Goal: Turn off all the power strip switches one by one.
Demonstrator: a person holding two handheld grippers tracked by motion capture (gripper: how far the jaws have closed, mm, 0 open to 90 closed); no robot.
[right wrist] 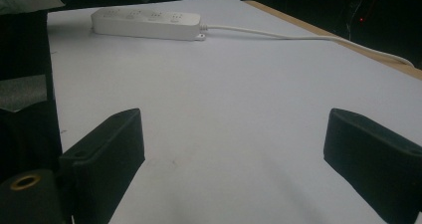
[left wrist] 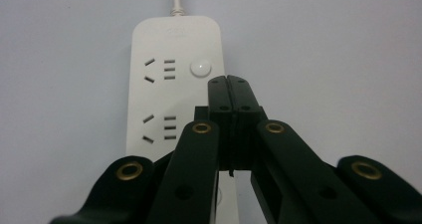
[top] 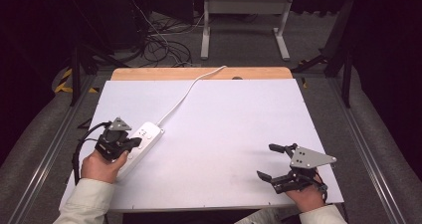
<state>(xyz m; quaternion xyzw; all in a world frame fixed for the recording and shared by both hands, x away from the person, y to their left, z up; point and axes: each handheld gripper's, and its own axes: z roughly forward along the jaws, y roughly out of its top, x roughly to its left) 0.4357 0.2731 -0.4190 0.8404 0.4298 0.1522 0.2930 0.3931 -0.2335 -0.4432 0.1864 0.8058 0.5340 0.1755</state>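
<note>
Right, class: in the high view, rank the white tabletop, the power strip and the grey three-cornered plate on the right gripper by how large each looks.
1. White tabletop, by far the largest.
2. Power strip, partly covered by the left gripper.
3. Grey three-cornered plate on the right gripper, the smallest.

Left tongs (top: 133,143) over power strip (top: 144,139); right tongs (top: 270,161) apart.

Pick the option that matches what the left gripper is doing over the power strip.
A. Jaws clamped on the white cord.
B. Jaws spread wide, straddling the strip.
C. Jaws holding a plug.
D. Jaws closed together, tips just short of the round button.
D: in the left gripper view the left gripper has its jaws pressed together with nothing between them, their tips just below and beside the round button of the white power strip.
</note>
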